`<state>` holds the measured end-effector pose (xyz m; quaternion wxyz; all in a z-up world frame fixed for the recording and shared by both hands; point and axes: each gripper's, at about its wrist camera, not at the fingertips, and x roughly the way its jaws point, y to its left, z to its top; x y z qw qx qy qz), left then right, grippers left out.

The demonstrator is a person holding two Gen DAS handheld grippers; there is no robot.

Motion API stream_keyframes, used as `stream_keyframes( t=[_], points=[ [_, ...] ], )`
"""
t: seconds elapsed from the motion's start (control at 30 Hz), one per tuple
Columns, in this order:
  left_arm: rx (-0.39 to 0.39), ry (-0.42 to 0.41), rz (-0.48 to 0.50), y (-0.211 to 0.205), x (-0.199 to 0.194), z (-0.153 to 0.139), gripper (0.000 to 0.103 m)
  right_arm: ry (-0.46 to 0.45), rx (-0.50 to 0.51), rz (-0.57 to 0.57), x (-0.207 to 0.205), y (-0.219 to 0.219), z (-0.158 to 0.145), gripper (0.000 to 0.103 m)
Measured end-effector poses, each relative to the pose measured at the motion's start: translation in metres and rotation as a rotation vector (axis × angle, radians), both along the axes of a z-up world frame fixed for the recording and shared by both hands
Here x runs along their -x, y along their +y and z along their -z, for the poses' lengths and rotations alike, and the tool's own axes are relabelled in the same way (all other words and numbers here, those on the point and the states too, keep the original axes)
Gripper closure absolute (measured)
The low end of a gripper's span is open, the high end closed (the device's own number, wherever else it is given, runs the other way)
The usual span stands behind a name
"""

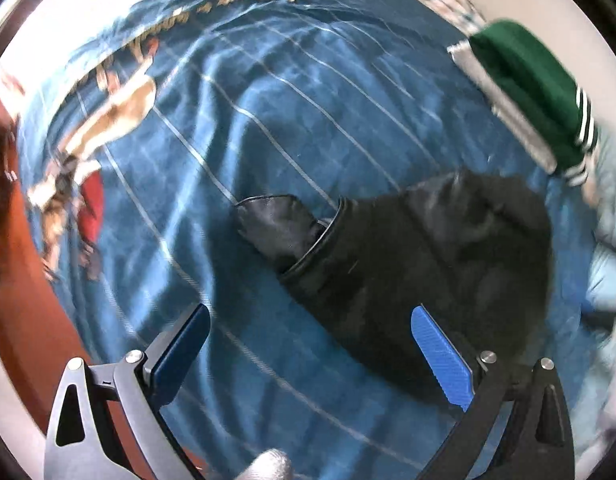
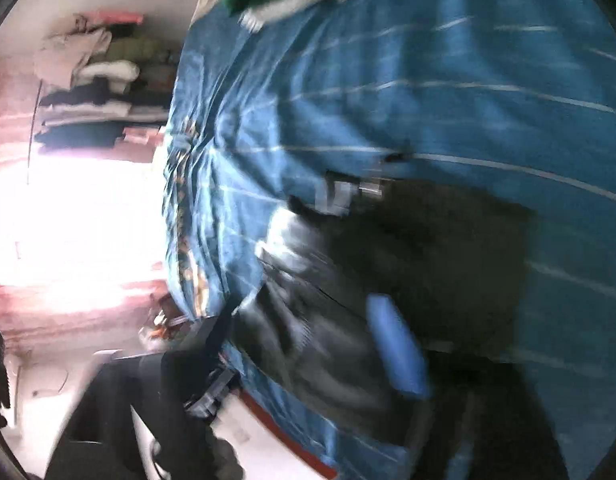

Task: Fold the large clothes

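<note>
nearest my left camera, my left gripper (image 1: 309, 344) hangs with its jaws wide apart and nothing between them, above the blue striped bedspread (image 1: 244, 128). to its right the black garment (image 1: 419, 248) lies bunched on that bedspread, one dark sleeve end poking out leftward. farther right a green striped piece of clothing (image 1: 523, 92) sits near the edge. my right gripper (image 2: 311, 340) is blurred; its jaws stand apart over the black garment, gripping nothing i can see.
</note>
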<state>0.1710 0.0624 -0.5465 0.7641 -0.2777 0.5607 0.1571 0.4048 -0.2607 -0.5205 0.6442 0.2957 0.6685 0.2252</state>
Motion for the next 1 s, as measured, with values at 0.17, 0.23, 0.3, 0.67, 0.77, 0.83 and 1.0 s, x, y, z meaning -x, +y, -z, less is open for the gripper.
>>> stream_keyframes(
  t=[0.17,0.23,0.3,0.67,0.77,0.83,1.0],
  points=[
    [0.192,-0.041,-0.112,0.017,-0.019,0.034,0.001,0.051,0.014,0.08,0.049,-0.061,0.025,0.018],
    [0.21,-0.048,-0.156,0.023,-0.026,0.046,0.001,0.075,-0.035,0.108,0.063,-0.082,0.053,0.018],
    [0.187,-0.052,-0.202,0.028,-0.03,0.052,0.039,0.102,-0.088,0.125,0.067,-0.079,0.083,0.018],
    [0.175,-0.08,-0.164,0.029,-0.038,0.039,0.072,0.07,-0.34,0.051,0.027,0.001,0.155,0.02],
    [0.171,-0.088,-0.157,0.031,-0.037,0.029,0.072,0.053,-0.381,0.068,0.025,0.001,0.145,0.043],
    [0.158,-0.094,-0.132,0.028,-0.037,0.017,0.072,0.052,-0.417,0.079,0.026,0.0,0.137,0.049],
    [0.165,-0.12,-0.095,0.023,-0.04,-0.014,0.073,0.059,-0.44,0.122,0.03,-0.007,0.107,0.051]
  ],
)
